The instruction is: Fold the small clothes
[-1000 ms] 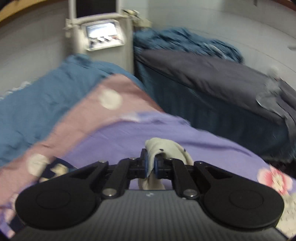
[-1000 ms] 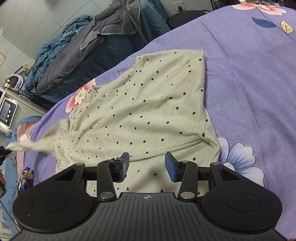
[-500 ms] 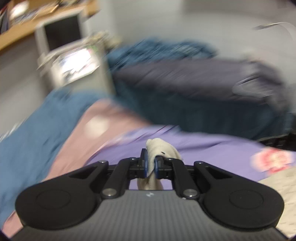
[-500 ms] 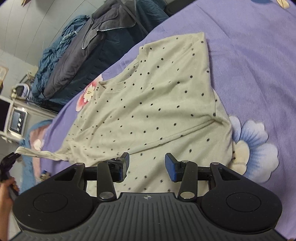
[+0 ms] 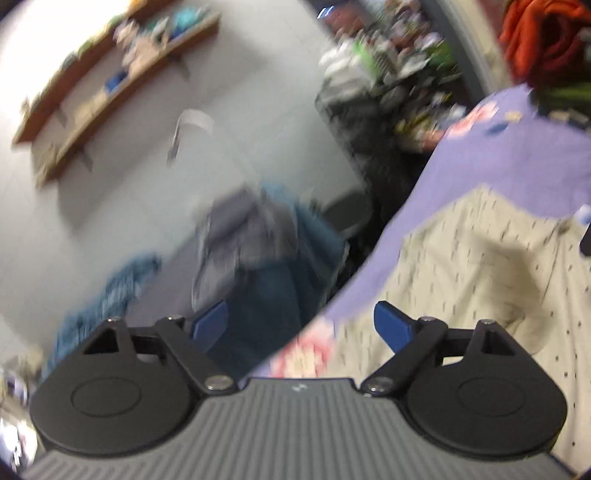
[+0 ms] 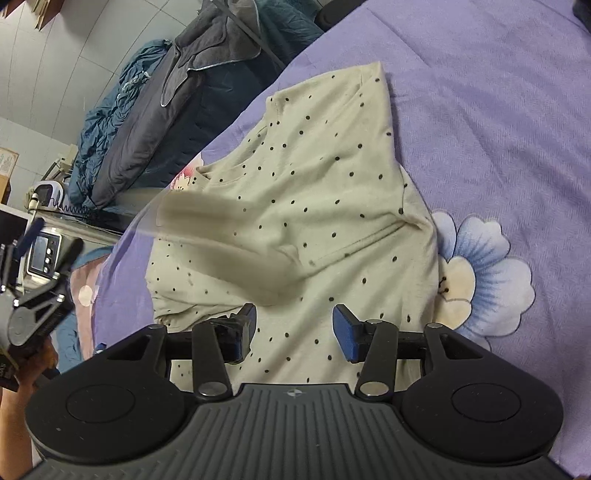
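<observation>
A cream T-shirt with black dots (image 6: 332, 177) lies spread on the purple flowered bedsheet (image 6: 498, 110). Its left sleeve (image 6: 221, 236) is a blur in the air, swinging in over the shirt's body. My left gripper (image 5: 299, 317) has its jaws opening, with nothing between them, at the bed's edge beside the shirt (image 5: 480, 266). In the right wrist view the left gripper (image 6: 33, 258) shows at the left edge, clear of the cloth. My right gripper (image 6: 295, 325) hovers over the shirt's lower part, its jaws opening and empty.
Beside the bed, another bed carries dark grey and blue bedding (image 6: 166, 122). A machine with a small screen (image 6: 42, 251) stands at the left. Wall shelves (image 5: 110, 81), a cluttered stack (image 5: 388, 74) and orange cloth (image 5: 546, 33) lie beyond. A person's hand (image 6: 22, 376) holds the left gripper.
My left gripper let go of the sleeve, opened wide, rolled and swung right towards the shirt. The sleeve has been flung across the shirt. My right gripper's jaws have widened slightly.
</observation>
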A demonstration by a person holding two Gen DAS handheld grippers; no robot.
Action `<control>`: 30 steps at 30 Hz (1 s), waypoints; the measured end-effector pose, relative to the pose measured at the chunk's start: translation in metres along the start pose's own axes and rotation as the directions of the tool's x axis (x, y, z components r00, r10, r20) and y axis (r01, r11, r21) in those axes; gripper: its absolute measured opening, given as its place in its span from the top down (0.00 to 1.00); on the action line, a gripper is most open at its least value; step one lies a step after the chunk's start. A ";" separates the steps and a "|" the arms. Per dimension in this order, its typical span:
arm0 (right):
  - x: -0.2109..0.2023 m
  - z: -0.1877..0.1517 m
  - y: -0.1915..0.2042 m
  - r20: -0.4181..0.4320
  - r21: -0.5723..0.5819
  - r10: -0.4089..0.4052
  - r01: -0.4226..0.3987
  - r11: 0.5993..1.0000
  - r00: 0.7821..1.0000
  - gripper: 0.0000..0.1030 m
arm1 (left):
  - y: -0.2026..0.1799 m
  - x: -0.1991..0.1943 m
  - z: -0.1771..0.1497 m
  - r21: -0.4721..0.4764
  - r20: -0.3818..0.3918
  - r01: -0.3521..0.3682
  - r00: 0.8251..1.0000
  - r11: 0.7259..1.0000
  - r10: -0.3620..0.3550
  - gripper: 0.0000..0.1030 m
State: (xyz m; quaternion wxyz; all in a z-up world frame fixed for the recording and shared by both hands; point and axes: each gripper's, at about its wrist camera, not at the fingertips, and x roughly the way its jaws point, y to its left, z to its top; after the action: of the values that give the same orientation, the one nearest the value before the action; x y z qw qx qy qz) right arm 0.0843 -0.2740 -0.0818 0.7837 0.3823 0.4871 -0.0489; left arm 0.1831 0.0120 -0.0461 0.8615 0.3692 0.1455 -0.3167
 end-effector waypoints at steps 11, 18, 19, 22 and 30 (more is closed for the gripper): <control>0.038 -0.002 0.071 0.103 -0.787 -0.123 0.156 0.597 0.987 0.25 | 0.017 -0.023 -0.100 -0.358 -0.315 -0.046 0.946 0.932 -0.074 0.19; 0.067 -0.001 0.085 0.127 -0.953 -0.219 0.180 0.242 0.968 0.25 | -0.002 -0.051 -0.115 -0.389 -0.351 -0.037 0.930 0.921 -0.111 0.19; 0.066 -0.004 0.083 0.143 -0.971 -0.221 0.180 0.159 0.965 0.25 | -0.005 -0.053 -0.115 -0.392 -0.350 -0.033 0.930 0.920 -0.116 0.19; 0.061 -0.022 0.070 0.235 -0.967 -0.230 0.202 -0.158 0.945 0.25 | -0.010 -0.062 -0.115 -0.410 -0.344 -0.029 0.930 0.912 -0.125 0.18; 0.066 -0.036 0.025 0.269 -0.767 -0.238 0.058 -0.639 0.933 0.41 | -0.017 -0.069 -0.117 -0.471 -0.370 -0.039 0.915 0.881 -0.158 0.17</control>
State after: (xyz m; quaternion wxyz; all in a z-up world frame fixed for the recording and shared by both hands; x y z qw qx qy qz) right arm 0.1041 -0.2136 -0.1293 0.6367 -0.6179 0.3557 0.2937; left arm 0.1179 0.1187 -0.1019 0.8667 0.2019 0.4011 -0.2172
